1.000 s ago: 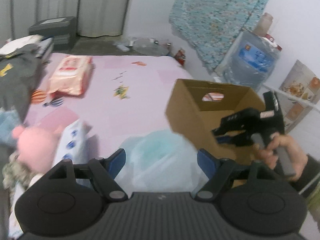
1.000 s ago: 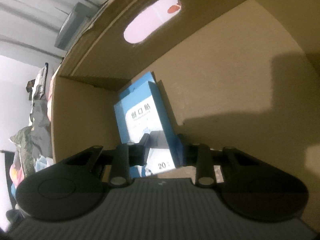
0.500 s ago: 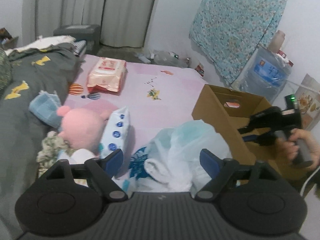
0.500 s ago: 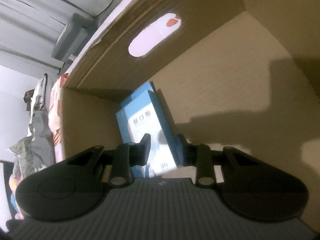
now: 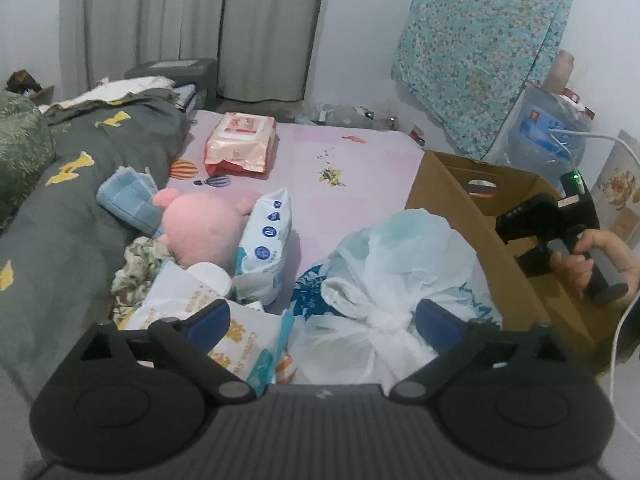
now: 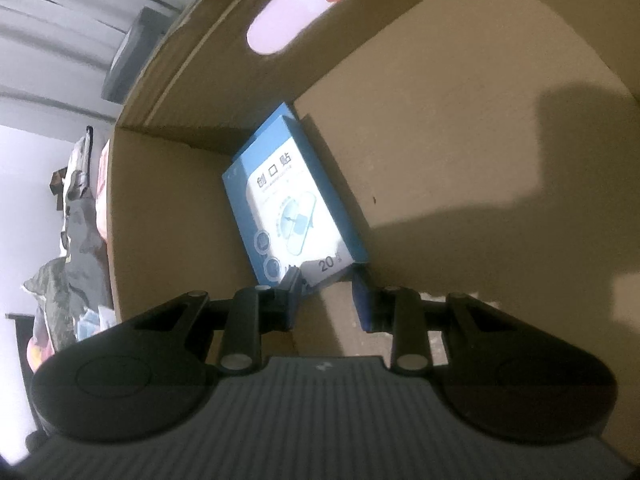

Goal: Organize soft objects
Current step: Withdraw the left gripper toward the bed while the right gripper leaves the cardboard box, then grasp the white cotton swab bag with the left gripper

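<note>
The small blue and white paper box [image 6: 294,200] lies inside the big brown cardboard box [image 6: 440,128], leaning in its corner. The right tool [image 6: 326,300] is down in there with its jaws apart, holding nothing, so this putting-in step looks done. Next it likely has to lift out and fetch another soft thing. The left tool [image 5: 320,322] hangs wide open and empty over the tied white plastic bag [image 5: 396,268] on the pink bed sheet [image 5: 340,184], beside the round pink plush toy [image 5: 200,228]. The person's right hand [image 5: 596,260] grips the handle above the box.
</note>
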